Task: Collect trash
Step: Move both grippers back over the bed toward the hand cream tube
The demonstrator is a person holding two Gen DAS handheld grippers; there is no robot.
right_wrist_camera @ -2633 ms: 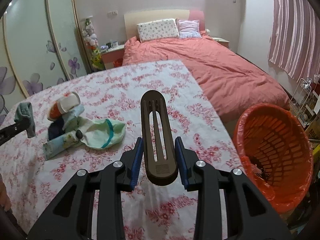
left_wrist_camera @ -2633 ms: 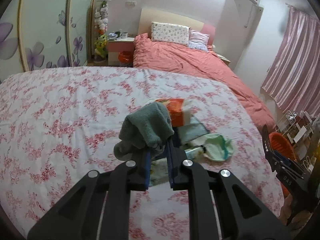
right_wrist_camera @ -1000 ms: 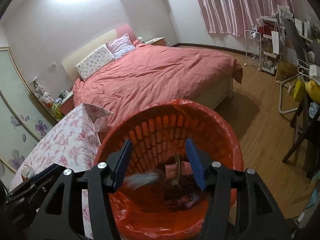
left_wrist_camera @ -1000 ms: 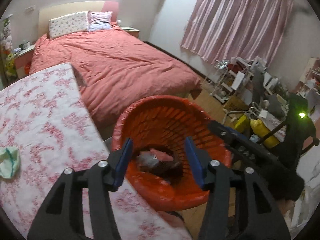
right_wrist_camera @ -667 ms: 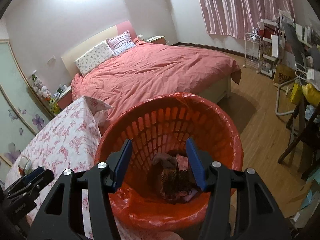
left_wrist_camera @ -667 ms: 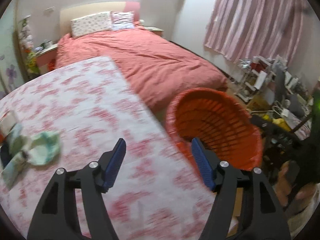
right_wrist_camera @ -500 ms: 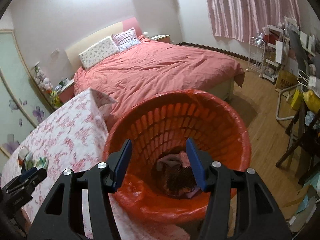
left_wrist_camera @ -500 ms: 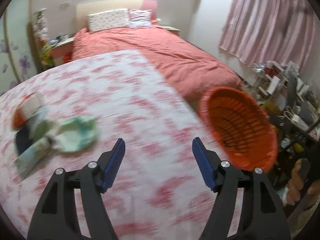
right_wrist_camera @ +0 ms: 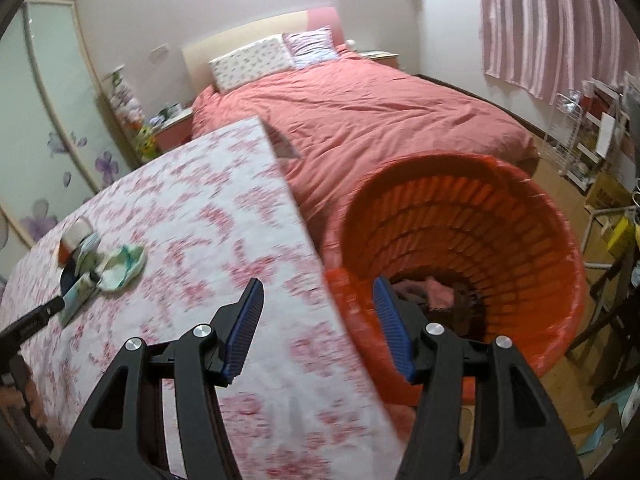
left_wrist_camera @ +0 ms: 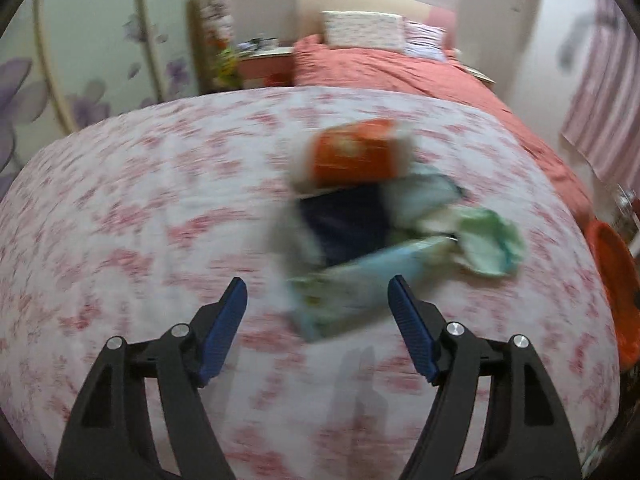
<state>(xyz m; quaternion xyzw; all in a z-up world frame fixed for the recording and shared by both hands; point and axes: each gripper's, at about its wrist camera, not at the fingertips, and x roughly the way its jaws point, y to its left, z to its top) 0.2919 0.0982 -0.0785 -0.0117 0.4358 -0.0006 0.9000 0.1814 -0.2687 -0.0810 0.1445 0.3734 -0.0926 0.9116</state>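
Note:
A blurred pile of trash lies on the floral tablecloth [left_wrist_camera: 120, 200]: an orange packet [left_wrist_camera: 356, 156], a dark blue piece [left_wrist_camera: 344, 220], a light blue wrapper [left_wrist_camera: 360, 280] and a pale green crumpled piece [left_wrist_camera: 488, 244]. My left gripper [left_wrist_camera: 316, 312] is open and empty, just short of the pile. My right gripper [right_wrist_camera: 316, 312] is open and empty over the table's right edge, next to the orange basket [right_wrist_camera: 552, 240], which holds dark and pink items [right_wrist_camera: 436, 292]. The pile also shows far left in the right wrist view [right_wrist_camera: 104, 264].
A bed with a salmon cover [right_wrist_camera: 380, 120] stands behind the table and basket. Sliding wardrobe doors with purple flowers [left_wrist_camera: 80, 60] are at left. A rack and cluttered items [right_wrist_camera: 592, 140] stand on the wooden floor at right, under pink curtains [right_wrist_camera: 560, 20].
Both grippers dropped their items into the basket. The left gripper swung back left across the table to the pile. The right gripper has drawn back from over the basket toward the table edge.

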